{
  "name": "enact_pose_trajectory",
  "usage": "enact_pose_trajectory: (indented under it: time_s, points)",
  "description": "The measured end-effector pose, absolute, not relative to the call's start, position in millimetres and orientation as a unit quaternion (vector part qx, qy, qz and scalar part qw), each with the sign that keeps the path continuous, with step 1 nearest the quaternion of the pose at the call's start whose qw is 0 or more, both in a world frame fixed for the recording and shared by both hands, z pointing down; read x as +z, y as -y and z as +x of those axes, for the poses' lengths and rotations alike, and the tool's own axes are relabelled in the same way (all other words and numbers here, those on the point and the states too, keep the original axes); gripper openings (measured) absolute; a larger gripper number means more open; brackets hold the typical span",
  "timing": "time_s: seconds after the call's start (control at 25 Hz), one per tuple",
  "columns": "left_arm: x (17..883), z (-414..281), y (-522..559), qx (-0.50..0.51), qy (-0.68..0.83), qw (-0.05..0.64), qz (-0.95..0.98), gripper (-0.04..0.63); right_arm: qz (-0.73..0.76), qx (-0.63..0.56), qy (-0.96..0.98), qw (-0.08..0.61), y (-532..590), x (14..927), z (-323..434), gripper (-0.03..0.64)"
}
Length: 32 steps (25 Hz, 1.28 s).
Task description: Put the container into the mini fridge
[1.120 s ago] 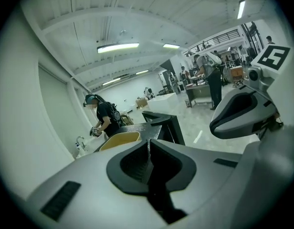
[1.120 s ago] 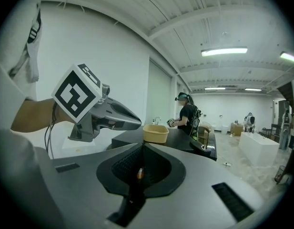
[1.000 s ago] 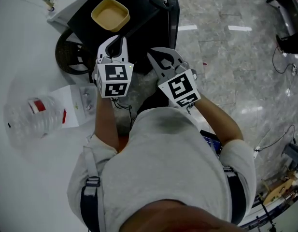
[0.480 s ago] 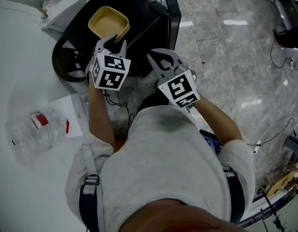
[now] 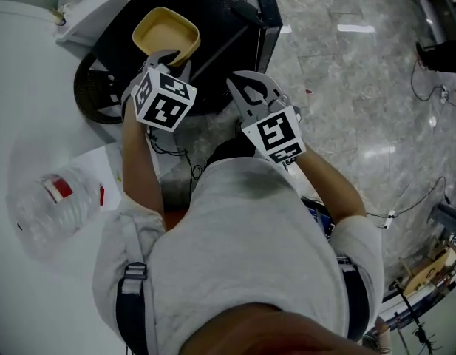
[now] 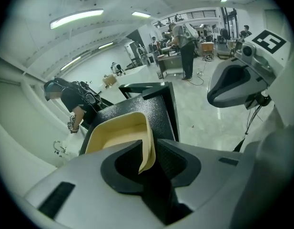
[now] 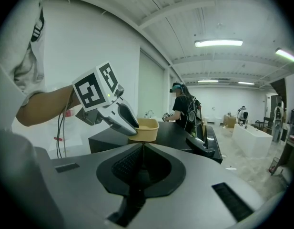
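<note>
A shallow yellow container (image 5: 166, 34) sits on top of the black mini fridge (image 5: 220, 9). My left gripper (image 5: 168, 56) reaches its near edge. In the left gripper view the container's (image 6: 119, 133) thin rim stands in the gap of that gripper (image 6: 147, 162), whose jaws are open and do not press on it. My right gripper (image 5: 246, 87) hovers to the right, in front of the fridge, and it (image 7: 138, 149) is shut on nothing. From the right gripper view the container (image 7: 146, 127) shows on the fridge top (image 7: 185, 133), with the left gripper's jaws at its side.
A clear plastic bottle (image 5: 54, 198) and a paper sheet lie on the white table (image 5: 28, 87) at the left. A round black object (image 5: 94, 98) stands beside the fridge. Marble floor (image 5: 346, 87) spreads to the right, with cables. People stand far off (image 6: 185, 42).
My left gripper has moved forward and left up to the container, and its jaws now straddle the near rim. The right gripper has stayed in place.
</note>
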State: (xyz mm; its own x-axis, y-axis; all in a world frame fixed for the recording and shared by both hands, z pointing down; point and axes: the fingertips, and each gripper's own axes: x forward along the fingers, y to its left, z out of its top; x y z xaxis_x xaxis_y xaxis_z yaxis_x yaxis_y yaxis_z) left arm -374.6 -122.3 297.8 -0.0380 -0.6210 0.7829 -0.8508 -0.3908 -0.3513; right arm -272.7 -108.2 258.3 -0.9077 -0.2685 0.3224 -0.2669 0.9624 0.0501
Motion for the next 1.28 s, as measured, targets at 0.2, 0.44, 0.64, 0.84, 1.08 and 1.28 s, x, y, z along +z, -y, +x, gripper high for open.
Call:
enact_pose_trajectory:
  time_s: [0.2, 0.44, 0.64, 0.84, 1.08, 1.28]
  points:
    - [311, -379, 127, 0.508, 0.512, 0.113, 0.683, 0.098, 0.147, 0.004, 0.974, 0.169, 115, 260, -280, 0.04]
    - [308, -378, 129, 0.508, 0.491, 0.102, 0.701, 0.057, 0.166, 0.015, 0.971, 0.173, 126, 265, -285, 0.04]
    - [309, -376, 133, 0.516, 0.499, 0.074, 0.692, 0.032, 0.164, 0.016, 0.97, 0.177, 128, 271, -278, 0.04]
    - [308, -359, 132, 0.505, 0.504, 0.077, 0.696, 0.029, 0.153, 0.007, 0.971, 0.184, 126, 274, -264, 0.04]
    - [297, -337, 132, 0.496, 0.513, 0.058, 0.699, 0.029, 0.16, 0.009, 0.97, 0.18, 124, 272, -238, 0.04]
    - [292, -305, 133, 0.491, 0.507, 0.048, 0.707, 0.029, 0.164, 0.009, 0.969, 0.184, 122, 274, -211, 0.04]
